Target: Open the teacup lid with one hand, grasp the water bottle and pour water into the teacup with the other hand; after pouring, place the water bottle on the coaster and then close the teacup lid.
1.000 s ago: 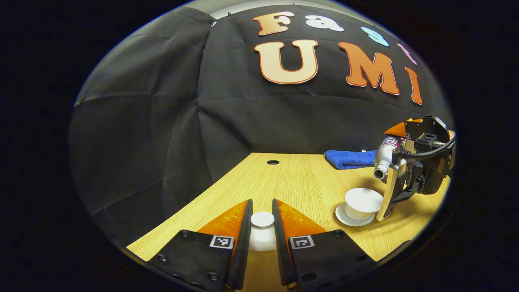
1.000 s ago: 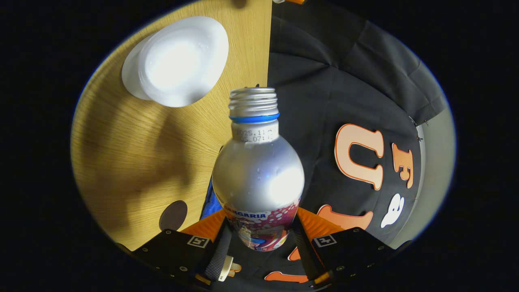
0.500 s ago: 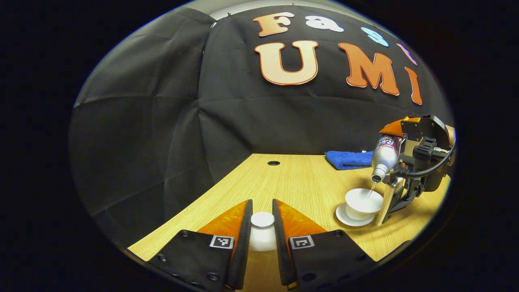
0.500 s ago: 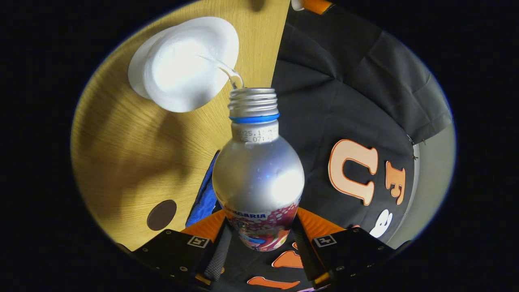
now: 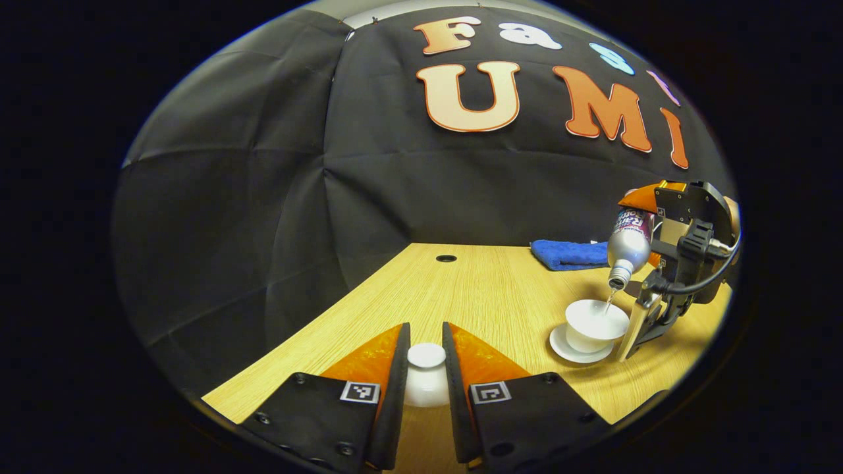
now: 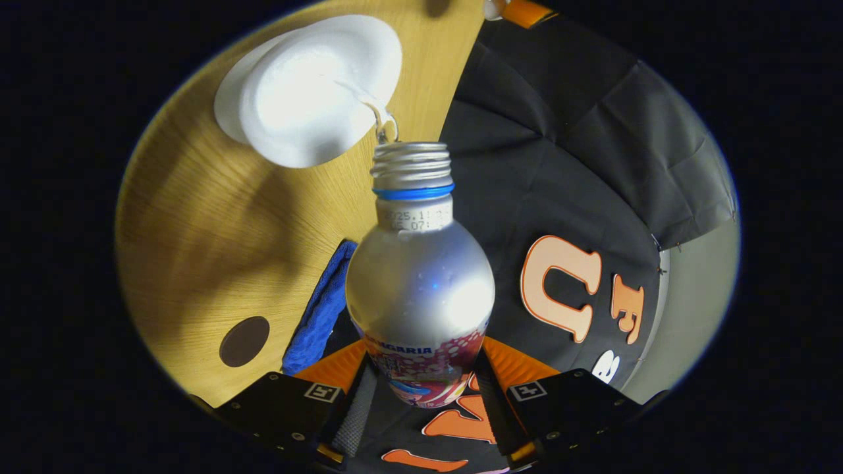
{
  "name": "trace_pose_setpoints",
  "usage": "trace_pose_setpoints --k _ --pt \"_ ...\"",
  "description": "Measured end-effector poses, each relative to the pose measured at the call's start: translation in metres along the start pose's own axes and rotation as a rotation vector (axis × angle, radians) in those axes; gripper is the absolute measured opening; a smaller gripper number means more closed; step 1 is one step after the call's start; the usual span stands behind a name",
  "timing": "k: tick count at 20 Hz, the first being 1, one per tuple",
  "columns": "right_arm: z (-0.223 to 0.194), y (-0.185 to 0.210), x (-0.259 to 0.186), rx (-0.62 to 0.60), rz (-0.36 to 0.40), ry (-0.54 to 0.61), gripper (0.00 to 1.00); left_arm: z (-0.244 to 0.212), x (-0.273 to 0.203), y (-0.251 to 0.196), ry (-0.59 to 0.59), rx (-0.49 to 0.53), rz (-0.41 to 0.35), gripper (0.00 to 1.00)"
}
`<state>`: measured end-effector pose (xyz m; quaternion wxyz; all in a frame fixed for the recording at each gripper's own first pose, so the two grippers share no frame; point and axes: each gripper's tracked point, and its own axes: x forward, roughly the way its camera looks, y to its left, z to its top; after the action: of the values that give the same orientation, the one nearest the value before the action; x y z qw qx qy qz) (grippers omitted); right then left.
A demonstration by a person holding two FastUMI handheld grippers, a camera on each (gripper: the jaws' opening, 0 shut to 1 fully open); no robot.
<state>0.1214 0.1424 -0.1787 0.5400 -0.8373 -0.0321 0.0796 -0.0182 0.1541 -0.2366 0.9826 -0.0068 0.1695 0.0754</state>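
Observation:
My left gripper (image 5: 425, 359) is shut on the white teacup lid (image 5: 425, 378), holding it by its knob just above the wooden table (image 5: 474, 289). Off to the right stands the open white teacup (image 5: 596, 322) on its saucer (image 5: 573, 349). My right gripper (image 6: 421, 388) is shut on a silver water bottle (image 6: 419, 289), tipped neck-down over the teacup (image 6: 309, 92). A thin stream of water (image 6: 369, 112) runs from the bottle mouth into the cup. In the left gripper view the bottle (image 5: 629, 243) and right gripper (image 5: 685, 257) hang above the cup.
A folded blue cloth (image 5: 570, 253) lies at the table's back, also seen beside the bottle (image 6: 319, 309). A dark round coaster (image 6: 244, 341) sits on the table near the cloth. A small cable hole (image 5: 446, 258) marks the table's far edge.
The right gripper has tipped the bottle steeper, from level to neck-down over the cup, and water began to flow into it. The left gripper has kept still with the lid.

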Motion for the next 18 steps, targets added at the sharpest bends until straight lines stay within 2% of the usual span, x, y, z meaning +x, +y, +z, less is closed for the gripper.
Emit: trace_pose_setpoints --k 2,3,4,9,10,11,18 --pt "0.002 0.001 0.002 -0.003 -0.007 -0.011 0.77 -0.002 0.000 0.001 0.000 -0.004 0.000 0.36" --pt "0.005 0.000 -0.001 -0.005 -0.011 -0.015 0.77 -0.002 0.001 0.002 -0.001 -0.003 0.000 0.40" --pt "0.006 -0.001 -0.002 -0.010 -0.020 -0.017 0.77 -0.002 0.002 0.003 0.003 0.000 0.004 0.36" --pt "0.013 -0.009 -0.002 -0.032 -0.049 -0.043 0.77 -0.007 0.004 0.003 0.015 -0.002 0.006 0.36" --pt "0.014 -0.011 -0.003 -0.038 -0.053 -0.047 0.77 -0.006 0.004 0.003 0.014 -0.003 0.006 0.40" --pt "0.013 -0.014 -0.002 -0.044 -0.061 -0.049 0.77 -0.006 0.005 0.004 0.012 -0.002 0.007 0.36" --pt "0.015 -0.019 0.000 -0.062 -0.069 -0.065 0.77 -0.005 0.004 0.002 0.012 -0.005 0.006 0.36"
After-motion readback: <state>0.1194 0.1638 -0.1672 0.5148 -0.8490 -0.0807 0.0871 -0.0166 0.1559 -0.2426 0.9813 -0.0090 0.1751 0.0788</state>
